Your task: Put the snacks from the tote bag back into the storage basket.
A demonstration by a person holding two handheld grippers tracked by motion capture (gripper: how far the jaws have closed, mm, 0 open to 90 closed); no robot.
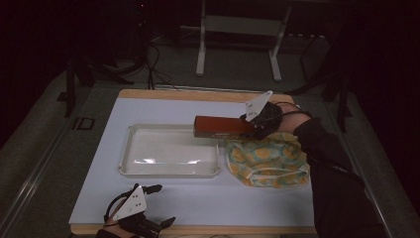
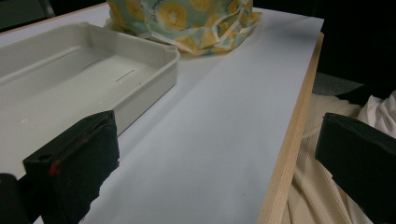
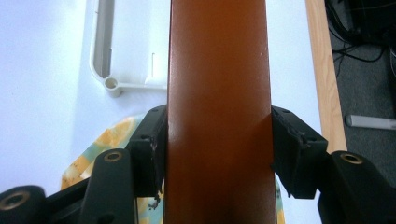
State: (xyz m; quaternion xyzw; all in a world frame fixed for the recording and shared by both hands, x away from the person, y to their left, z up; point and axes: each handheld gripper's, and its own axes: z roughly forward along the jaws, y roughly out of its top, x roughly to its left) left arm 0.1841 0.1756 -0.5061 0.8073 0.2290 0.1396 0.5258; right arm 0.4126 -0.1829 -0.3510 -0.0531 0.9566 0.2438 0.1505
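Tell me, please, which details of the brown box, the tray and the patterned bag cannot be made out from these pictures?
- Brown box: print on its side is too small in the high view; in the right gripper view its ends are cut off by the picture edges.
- White tray: far part cut off by the left gripper view's left edge.
- Patterned bag: contents hidden by its own fabric; one edge covered by the sleeve.

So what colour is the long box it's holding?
Reddish-brown. The box shows best in the right gripper view.
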